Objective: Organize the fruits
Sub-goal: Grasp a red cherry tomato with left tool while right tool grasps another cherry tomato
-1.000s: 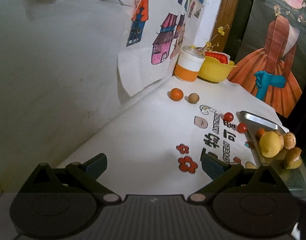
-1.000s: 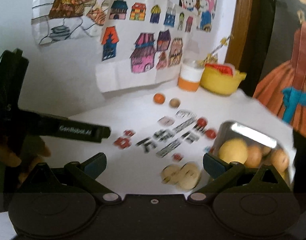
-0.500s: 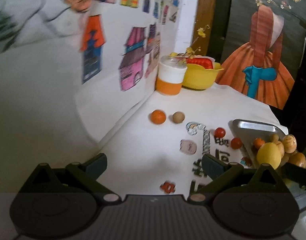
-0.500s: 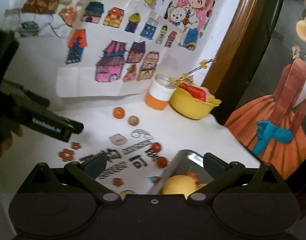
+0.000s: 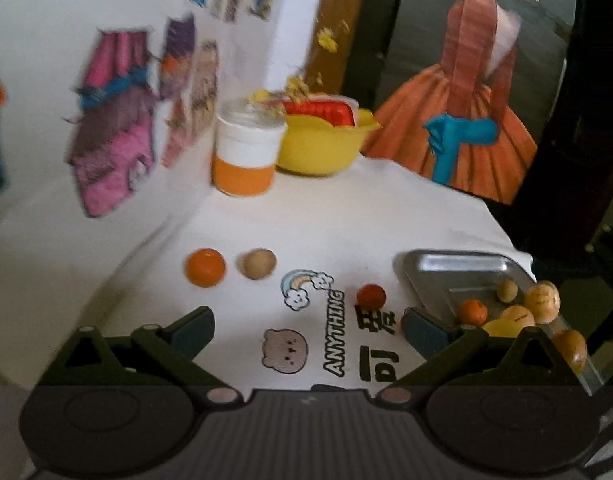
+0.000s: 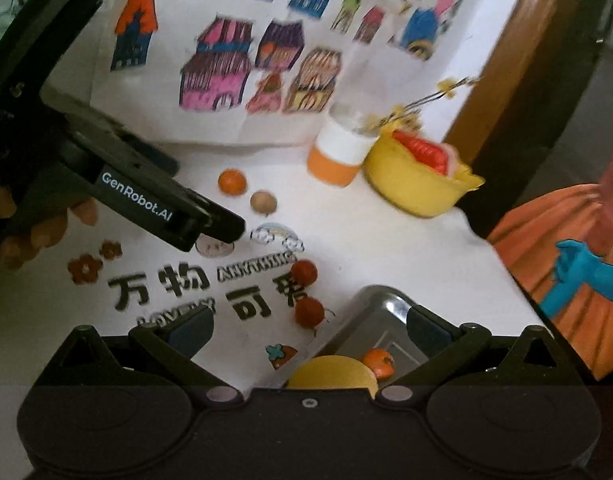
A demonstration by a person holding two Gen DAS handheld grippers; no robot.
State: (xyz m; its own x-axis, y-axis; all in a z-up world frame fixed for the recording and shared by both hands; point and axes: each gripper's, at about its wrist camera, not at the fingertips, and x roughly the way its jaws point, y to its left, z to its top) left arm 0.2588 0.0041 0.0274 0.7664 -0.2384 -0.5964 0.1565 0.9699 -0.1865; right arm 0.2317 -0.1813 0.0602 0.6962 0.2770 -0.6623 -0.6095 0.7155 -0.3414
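Left wrist view, left tongs (image 5: 308, 326) closer to orange (image 5: 205, 267), jaws still spread

White printed tablecloth (image 5: 346, 220): orange fruit (image 5: 205, 267) and brown ball (image 5: 259, 263) at 10 o'clock; metal tray (image 5: 458, 266), apparently steel, at 3.

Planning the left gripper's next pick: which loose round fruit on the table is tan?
The tan ball, right of the orange; the other loose ones are red.

Yellow fruit (image 6: 330, 372) mostly hidden behind right gripper body. Metal tray (image 5: 458, 268) near end covered by left gripper finger. Wall drawings (image 5: 118, 136) motion-blurred. Contents of yellow bowl (image 6: 410, 188) unclear.
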